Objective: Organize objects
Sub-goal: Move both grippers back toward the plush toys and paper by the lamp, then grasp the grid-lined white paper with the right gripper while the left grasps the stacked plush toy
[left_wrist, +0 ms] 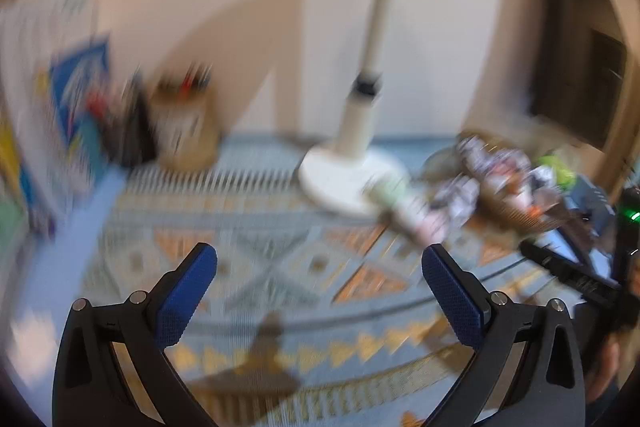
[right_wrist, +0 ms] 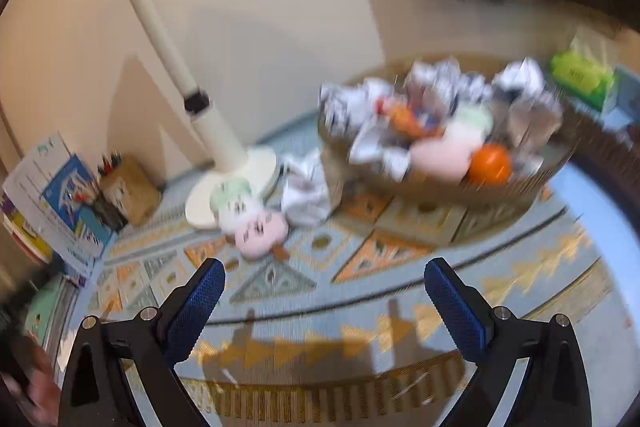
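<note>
Both views are motion-blurred. A round wicker basket [right_wrist: 516, 183] stands on a patterned cloth, heaped with crumpled paper balls, an orange ball [right_wrist: 490, 164] and a pink soft thing. In front of it to the left lie a pink-and-green plush toy [right_wrist: 252, 223] and a crumpled paper ball [right_wrist: 306, 193]. My right gripper [right_wrist: 325, 281] is open and empty, hovering short of these. My left gripper [left_wrist: 319, 263] is open too, holding nothing; the plush toy [left_wrist: 416, 215] and the basket [left_wrist: 516, 211] are ahead to its right.
A white lamp base [right_wrist: 236, 183] and its pole stand by the wall. A brown pencil holder [right_wrist: 130, 189] and upright books [right_wrist: 52, 203] are at the far left. A green box [right_wrist: 582, 77] sits behind the basket. The other gripper [left_wrist: 580, 279] shows at the right.
</note>
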`<act>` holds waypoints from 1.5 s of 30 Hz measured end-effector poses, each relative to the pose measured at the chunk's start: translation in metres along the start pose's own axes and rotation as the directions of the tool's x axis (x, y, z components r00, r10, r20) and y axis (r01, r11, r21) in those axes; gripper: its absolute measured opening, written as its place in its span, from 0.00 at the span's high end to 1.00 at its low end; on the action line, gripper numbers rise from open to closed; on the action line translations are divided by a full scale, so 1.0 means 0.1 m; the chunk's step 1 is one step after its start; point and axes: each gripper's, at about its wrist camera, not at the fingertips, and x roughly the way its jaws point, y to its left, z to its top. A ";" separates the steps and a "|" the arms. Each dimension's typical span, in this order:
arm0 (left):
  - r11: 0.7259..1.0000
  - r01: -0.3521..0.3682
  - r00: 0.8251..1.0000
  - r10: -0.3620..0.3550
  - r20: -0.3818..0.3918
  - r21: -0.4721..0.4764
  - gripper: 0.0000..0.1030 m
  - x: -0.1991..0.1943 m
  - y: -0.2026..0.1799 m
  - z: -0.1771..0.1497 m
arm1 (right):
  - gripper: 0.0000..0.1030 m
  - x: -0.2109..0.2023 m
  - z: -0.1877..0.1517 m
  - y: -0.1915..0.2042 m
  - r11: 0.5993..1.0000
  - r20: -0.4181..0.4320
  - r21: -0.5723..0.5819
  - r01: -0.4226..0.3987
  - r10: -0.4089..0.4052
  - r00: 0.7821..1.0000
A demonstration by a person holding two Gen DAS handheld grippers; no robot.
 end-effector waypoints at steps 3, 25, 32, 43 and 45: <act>0.998 -0.033 0.999 0.031 -0.028 -0.049 0.01 0.20 0.07 -0.25 | 0.03 0.11 -0.03 -0.02 0.999 -0.040 -0.023 0.024 -0.025 0.999; 0.979 -0.125 0.973 0.090 -0.211 -0.162 0.01 0.56 0.34 -0.37 | 0.00 0.54 -0.15 0.14 0.966 -0.193 -0.169 0.196 -0.227 0.955; 0.981 -0.119 0.972 0.084 -0.217 -0.154 0.01 0.55 0.32 -0.35 | 0.08 0.37 -0.10 0.16 0.955 -0.098 -0.150 0.256 -0.272 0.957; 0.962 0.249 0.929 -0.269 -0.254 -0.108 0.03 1.20 -0.62 0.16 | 0.13 0.50 0.42 -0.09 0.951 -0.119 0.278 -0.138 0.177 0.977; 0.943 0.286 0.914 -0.322 -0.246 -0.172 0.06 1.32 -0.63 0.23 | 0.16 0.63 0.51 -0.11 0.941 -0.110 0.308 -0.140 0.181 0.977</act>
